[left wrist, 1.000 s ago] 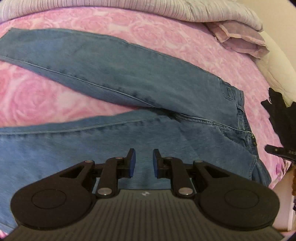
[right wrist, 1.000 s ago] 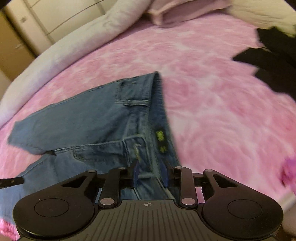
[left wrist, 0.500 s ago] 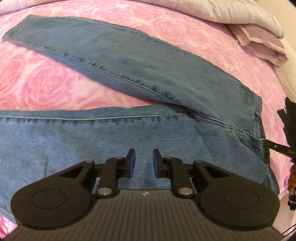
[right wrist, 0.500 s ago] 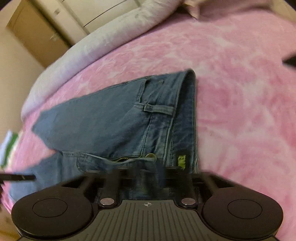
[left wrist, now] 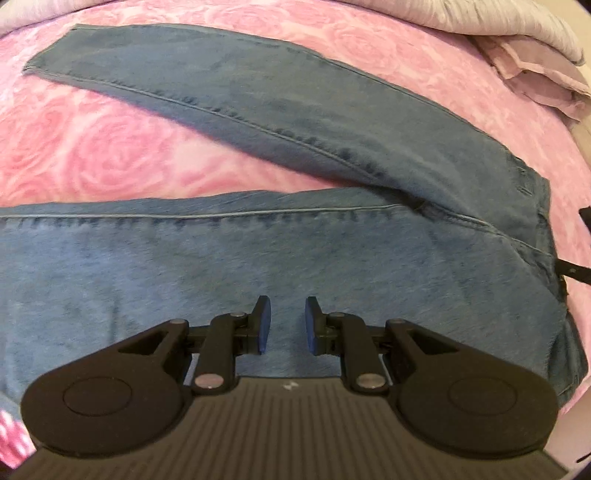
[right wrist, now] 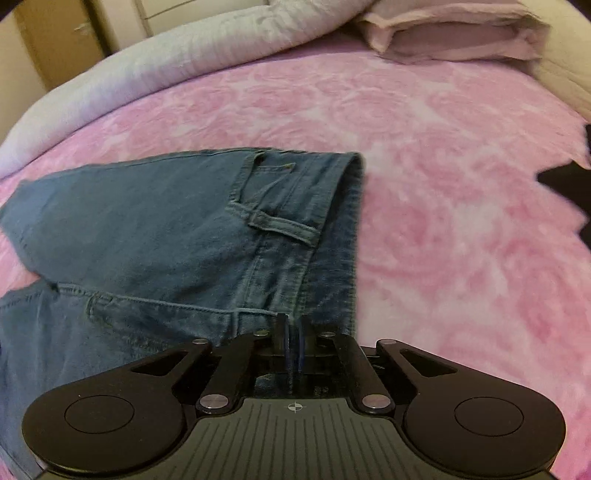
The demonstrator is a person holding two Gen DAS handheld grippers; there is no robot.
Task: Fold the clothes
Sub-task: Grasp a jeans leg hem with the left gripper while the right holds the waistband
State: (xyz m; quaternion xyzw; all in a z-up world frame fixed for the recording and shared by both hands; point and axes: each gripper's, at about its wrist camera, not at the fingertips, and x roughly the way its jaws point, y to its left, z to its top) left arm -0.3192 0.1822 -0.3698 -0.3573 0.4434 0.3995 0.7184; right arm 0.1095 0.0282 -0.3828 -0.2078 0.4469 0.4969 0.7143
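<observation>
A pair of blue jeans point(left wrist: 295, 258) lies flat on the pink rose bedspread point(left wrist: 92, 155), legs spread apart in a V toward the left. My left gripper point(left wrist: 287, 321) hovers over the near leg, open, with nothing between its pads. In the right wrist view the jeans point(right wrist: 166, 240) show their waistband, belt loop and pocket. My right gripper point(right wrist: 293, 332) is shut on the waistband edge at the near end. A black finger of the right gripper point(left wrist: 576, 271) shows at the waist in the left wrist view.
A grey duvet point(right wrist: 184, 55) and a mauve pillow point(right wrist: 454, 33) lie along the far side of the bed. A black garment point(right wrist: 565, 184) sits at the right edge. Cream wardrobe doors point(right wrist: 55, 37) stand behind. Bare bedspread point(right wrist: 461, 240) stretches right of the jeans.
The right gripper's jaws closed onto the jeans' waistband as it came down to it. The left gripper shifted over the near leg, staying open.
</observation>
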